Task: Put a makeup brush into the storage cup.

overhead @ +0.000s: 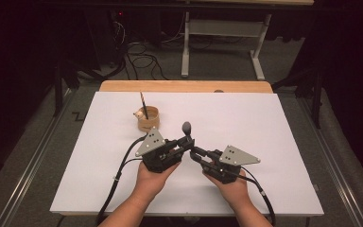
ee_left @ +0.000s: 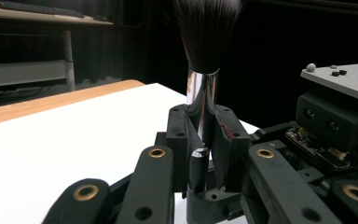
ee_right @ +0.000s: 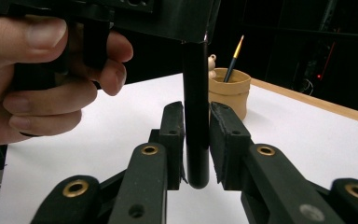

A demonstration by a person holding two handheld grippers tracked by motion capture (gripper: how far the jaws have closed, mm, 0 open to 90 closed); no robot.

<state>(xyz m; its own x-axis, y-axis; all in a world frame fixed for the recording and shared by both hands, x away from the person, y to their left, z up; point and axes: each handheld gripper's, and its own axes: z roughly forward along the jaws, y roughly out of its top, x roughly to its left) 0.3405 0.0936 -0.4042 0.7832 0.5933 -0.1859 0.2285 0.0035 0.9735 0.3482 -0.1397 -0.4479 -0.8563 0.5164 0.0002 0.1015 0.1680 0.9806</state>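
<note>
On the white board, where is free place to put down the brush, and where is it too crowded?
The right half of the white board is bare, and so is the left strip below the wooden cup. The middle near edge is crowded: the left tool and right tool meet there on the brush.

We see the cup [overhead: 148,118] on the tabletop [overhead: 264,123] toward its far left corner, a pencil [overhead: 143,105] in it; the brush [overhead: 186,128] stands just right of it, nearer us.
</note>
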